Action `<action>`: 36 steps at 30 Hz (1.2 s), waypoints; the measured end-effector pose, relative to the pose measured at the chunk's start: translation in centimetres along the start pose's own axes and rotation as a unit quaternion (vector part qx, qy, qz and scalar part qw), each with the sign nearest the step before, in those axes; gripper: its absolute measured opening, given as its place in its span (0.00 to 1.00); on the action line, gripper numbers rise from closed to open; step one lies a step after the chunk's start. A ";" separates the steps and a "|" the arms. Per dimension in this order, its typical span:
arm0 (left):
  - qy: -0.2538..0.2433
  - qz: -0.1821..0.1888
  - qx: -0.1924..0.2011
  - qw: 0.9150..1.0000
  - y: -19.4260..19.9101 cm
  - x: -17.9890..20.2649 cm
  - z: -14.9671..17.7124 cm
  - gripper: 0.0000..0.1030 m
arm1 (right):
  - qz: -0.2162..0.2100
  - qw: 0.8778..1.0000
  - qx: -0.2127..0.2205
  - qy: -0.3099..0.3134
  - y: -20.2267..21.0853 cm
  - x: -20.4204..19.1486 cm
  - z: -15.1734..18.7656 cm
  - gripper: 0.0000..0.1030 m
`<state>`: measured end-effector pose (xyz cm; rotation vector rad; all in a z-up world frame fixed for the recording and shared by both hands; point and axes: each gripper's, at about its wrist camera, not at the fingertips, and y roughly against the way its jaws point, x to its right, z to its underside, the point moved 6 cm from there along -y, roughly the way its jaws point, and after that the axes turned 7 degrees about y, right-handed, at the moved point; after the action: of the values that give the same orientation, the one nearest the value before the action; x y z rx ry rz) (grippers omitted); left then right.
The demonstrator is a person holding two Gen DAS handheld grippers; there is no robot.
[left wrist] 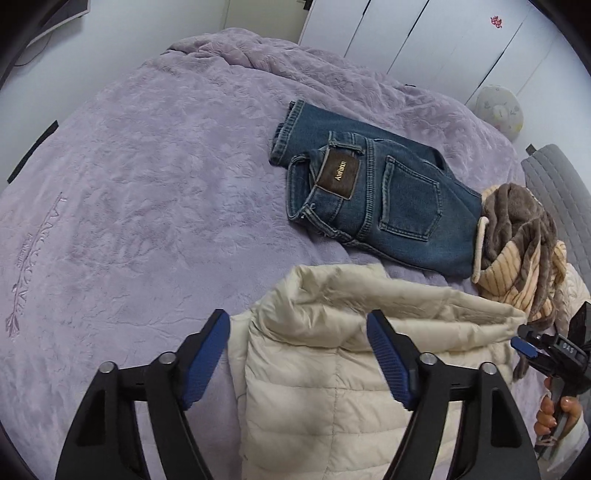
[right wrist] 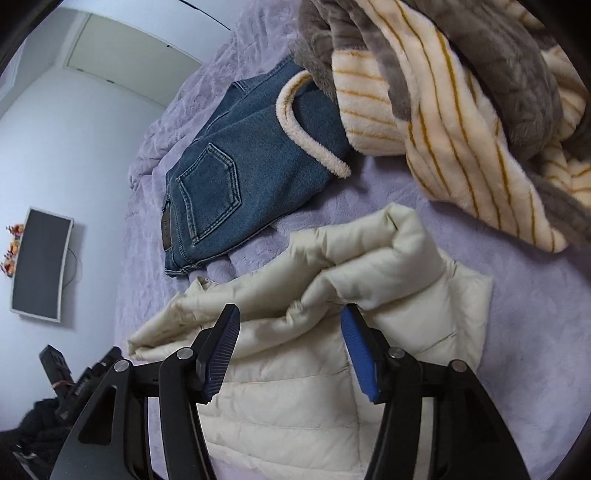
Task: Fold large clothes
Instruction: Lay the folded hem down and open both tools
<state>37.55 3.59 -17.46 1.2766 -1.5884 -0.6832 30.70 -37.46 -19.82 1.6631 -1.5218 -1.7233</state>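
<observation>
A cream quilted puffer jacket (left wrist: 332, 369) lies folded on the lilac bedspread (left wrist: 129, 203), collar edge toward the far side. My left gripper (left wrist: 297, 336) hovers over its left part, jaws open, pads clear of the fabric. In the right wrist view the same jacket (right wrist: 314, 369) lies under my right gripper (right wrist: 290, 332), also open, straddling a puckered fold without pressing it. The right gripper (left wrist: 532, 347) also shows at the left wrist view's right edge, with a hand (left wrist: 554, 413) on its handle.
Folded blue jeans (left wrist: 369, 192) lie beyond the jacket. A heap of striped cream and grey fleece (left wrist: 517, 240) sits to their right, close to the jacket's corner. White wardrobe doors (left wrist: 406, 33) stand behind the bed. A wall screen (right wrist: 40, 266) hangs at the left.
</observation>
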 end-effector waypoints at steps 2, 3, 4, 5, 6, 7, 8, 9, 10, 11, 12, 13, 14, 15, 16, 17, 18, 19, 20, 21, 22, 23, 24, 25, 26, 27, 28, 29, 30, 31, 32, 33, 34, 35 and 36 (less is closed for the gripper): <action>-0.023 0.005 -0.006 1.000 -0.7 0.9 0.4 0.65 | 0.031 0.998 0.007 0.045 0.5 -0.1 -0.3 0.33; -0.041 0.001 -0.005 0.999 -1.3 1.6 0.7 0.65 | 0.045 0.997 0.002 0.064 0.4 -0.1 -0.3 0.24; -0.057 -0.008 -0.005 0.998 -2.1 2.2 1.0 0.65 | 0.055 0.996 -0.006 0.076 -0.1 0.1 -0.3 0.24; -0.071 -0.016 -0.006 0.997 -3.2 2.8 1.2 0.65 | 0.061 0.995 -0.012 0.082 -0.6 0.3 -0.3 0.23; -0.081 -0.024 -0.006 0.996 -4.3 3.3 1.5 0.65 | 0.069 0.994 -0.015 0.086 -1.2 0.7 -0.3 0.23; -0.089 -0.035 -0.006 0.995 -5.5 3.6 1.5 0.65 | 0.079 0.993 -0.019 0.089 -1.9 1.1 -0.3 0.23; -0.093 -0.048 -0.006 0.994 -6.9 3.8 1.5 0.65 | 0.089 0.992 -0.023 0.091 -2.8 1.7 -0.3 0.23; -0.092 -0.058 -0.007 0.994 -8.1 3.7 1.4 0.65 | 0.099 0.991 -0.025 0.090 -3.7 2.3 -0.3 0.23; -0.085 -0.066 -0.010 0.994 -9.4 3.4 1.3 0.65 | 0.106 0.990 -0.028 0.086 -4.7 3.0 -0.3 0.23; -0.074 -0.069 -0.013 0.995 -10.5 3.0 1.1 0.65 | 0.111 0.990 -0.030 0.078 -5.5 3.6 -0.3 0.23; -0.063 -0.070 -0.014 0.995 -11.4 2.6 1.0 0.65 | 0.115 0.991 -0.028 0.069 -6.2 4.3 -0.4 0.23; -0.053 -0.070 -0.014 0.996 -12.1 2.3 0.8 0.65 | 0.117 0.991 -0.025 0.062 -6.8 4.8 -0.5 0.22; -0.045 -0.068 -0.015 0.997 -12.7 1.9 0.6 0.65 | 0.118 0.991 -0.022 0.056 -7.2 5.2 -0.5 0.21; -0.038 -0.064 -0.016 0.997 -13.3 1.7 0.4 0.65 | 0.119 0.991 -0.020 0.050 -7.6 5.6 -0.6 0.20; -0.034 -0.061 -0.016 0.997 -13.7 1.6 0.3 0.65 | 0.119 0.992 -0.018 0.046 -8.0 6.0 -0.8 0.20; -0.033 -0.059 -0.015 0.998 -14.1 1.5 0.2 0.65 | 0.119 0.992 -0.017 0.043 -8.3 6.3 -0.9 0.20; -0.033 -0.057 -0.014 0.998 -14.4 1.5 0.1 0.66 | 0.120 0.992 -0.016 0.041 -8.6 6.6 -1.0 0.20; -0.033 -0.056 -0.014 0.998 -14.7 1.5 0.1 0.66 | 0.121 0.992 -0.015 0.040 -8.9 6.8 -1.1 0.20; -0.031 -0.055 -0.013 0.998 -14.9 1.4 0.1 0.66 | 0.123 0.992 -0.014 0.039 -9.2 7.0 -1.2 0.20; -0.029 -0.054 -0.014 0.998 -15.0 1.3 0.1 0.66 | 0.125 0.991 -0.012 0.039 -9.3 7.1 -1.2 0.20; -0.027 -0.053 -0.015 0.998 -15.3 1.3 0.0 0.66 | 0.127 0.991 -0.011 0.039 -9.5 7.3 -1.3 0.20; -0.025 -0.052 -0.016 0.998 -15.4 1.2 -0.1 0.67 | 0.129 0.991 -0.010 0.038 -9.6 7.3 -1.3 0.20; -0.023 -0.052 -0.017 0.998 -15.5 1.1 -0.1 0.67 | 0.132 0.991 -0.009 0.037 -9.7 7.4 -1.3 0.20; -0.021 -0.052 -0.018 0.998 -15.5 1.1 -0.2 0.67 | 0.133 0.990 -0.010 0.036 -9.8 7.3 -1.3 0.20; -0.019 -0.051 -0.019 0.998 -15.4 1.0 -0.2 0.67 | 0.134 0.990 -0.011 0.035 -9.7 7.3 -1.3 0.20; -0.017 -0.051 -0.020 0.998 -15.3 1.0 -0.3 0.67 | 0.135 0.990 -0.012 0.032 -9.6 7.4 -1.4 0.20; -0.014 -0.051 -0.022 0.998 -15.1 0.9 -0.4 0.67 | 0.134 0.990 -0.012 0.029 -9.3 7.3 -1.3 0.20; -0.010 -0.051 -0.022 0.998 -14.7 0.7 -0.6 0.67 | 0.133 0.991 -0.011 0.024 -9.0 7.2 -1.4 0.20; -0.004 -0.050 -0.022 0.998 -14.3 0.6 -0.7 0.67 | 0.133 0.991 -0.009 0.019 -9.1 6.8 -1.6 0.21; 0.002 -0.049 -0.021 0.999 -13.8 0.5 -0.9 0.67 | 0.131 0.991 -0.007 0.013 -8.7 6.7 -1.5 0.23; 0.008 -0.050 -0.019 0.999 -13.2 0.3 -1.1 0.67 | 0.129 0.992 -0.004 0.008 -8.1 6.7 -1.6 0.23; 0.014 -0.053 -0.016 0.998 -12.7 0.1 -1.2 0.67 | 0.128 0.992 -0.001 0.003 -7.6 6.6 -1.7 0.23; 0.017 -0.055 -0.014 0.998 -12.0 0.0 -1.4 0.67 | 0.126 0.992 0.002 -0.001 -7.0 6.6 -1.8 0.23; 0.019 -0.056 -0.012 0.998 -11.3 -0.2 -1.4 0.67 | 0.123 0.992 0.005 -0.004 -6.4 6.4 -1.8 0.24; 0.020 -0.055 -0.010 0.998 -10.6 -0.4 -1.3 0.67 | 0.121 0.993 0.009 -0.005 -5.7 6.2 -1.8 0.24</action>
<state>43.11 0.96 -26.15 1.3612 -1.4843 -0.7362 32.96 -40.97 -27.38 1.4121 -1.6700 -1.5977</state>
